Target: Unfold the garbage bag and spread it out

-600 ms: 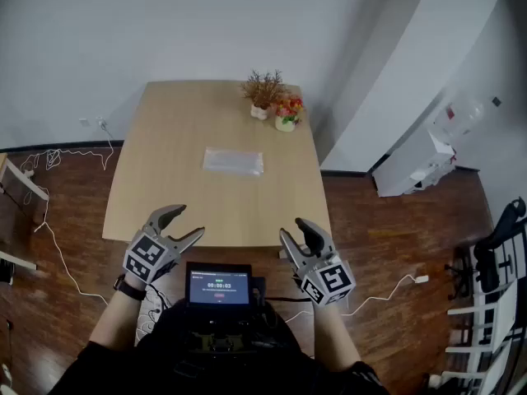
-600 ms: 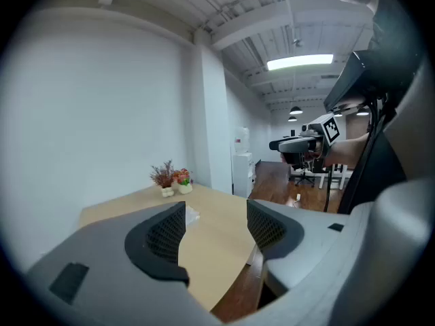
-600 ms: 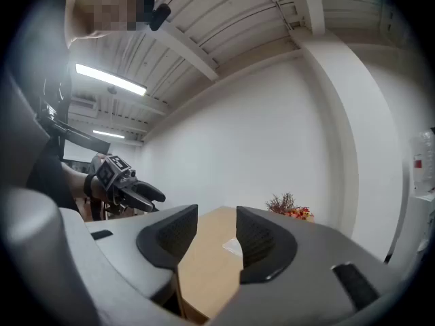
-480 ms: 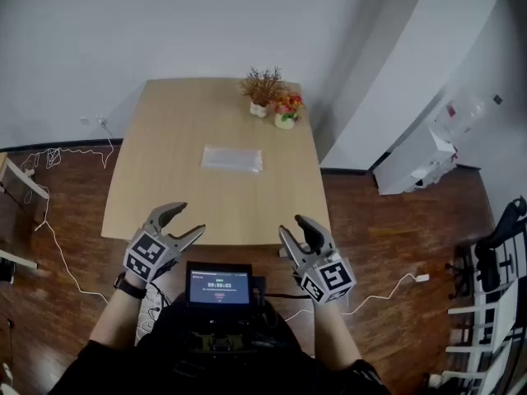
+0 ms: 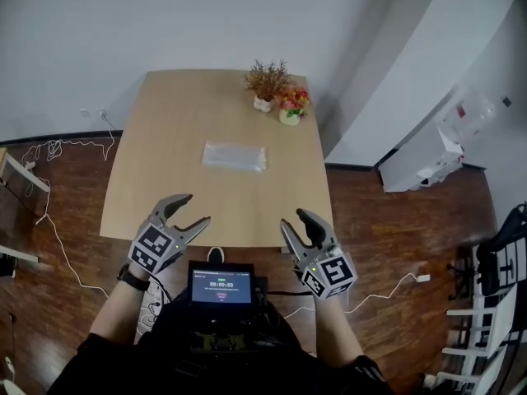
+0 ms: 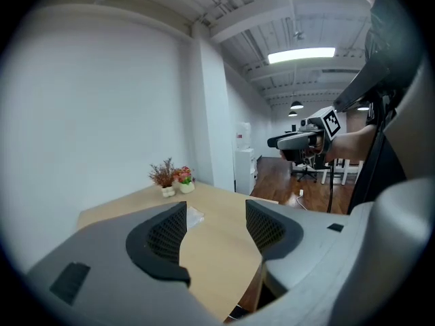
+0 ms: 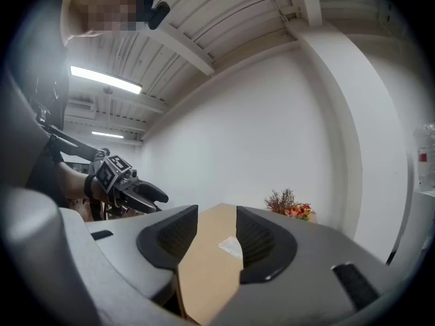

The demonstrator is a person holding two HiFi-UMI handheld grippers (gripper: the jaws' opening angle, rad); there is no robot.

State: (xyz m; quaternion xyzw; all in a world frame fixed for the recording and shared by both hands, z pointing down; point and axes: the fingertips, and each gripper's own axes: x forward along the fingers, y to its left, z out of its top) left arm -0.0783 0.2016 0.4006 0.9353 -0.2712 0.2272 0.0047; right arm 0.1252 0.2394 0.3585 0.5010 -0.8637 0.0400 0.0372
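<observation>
Left gripper [image 5: 194, 208] and right gripper [image 5: 293, 218] spread, empty; white pot [image 5: 264, 104] holds sprigs [image 5: 267, 79], second pot [image 5: 289, 118] flowers [image 5: 294, 99].

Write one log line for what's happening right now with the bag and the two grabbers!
garbage bag: folded flat on table, untouched | left gripper: open, empty | right gripper: open, empty | both by near edge

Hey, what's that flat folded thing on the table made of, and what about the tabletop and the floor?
The garbage bag looks like thin plastic film: pale, translucent, lying flat with a faint sheen. The table has a matte, even tan top, either light wood or wood-look laminate; I cannot tell which. The floor is dark reddish-brown planks with visible seams, probably wood or laminate.
</observation>
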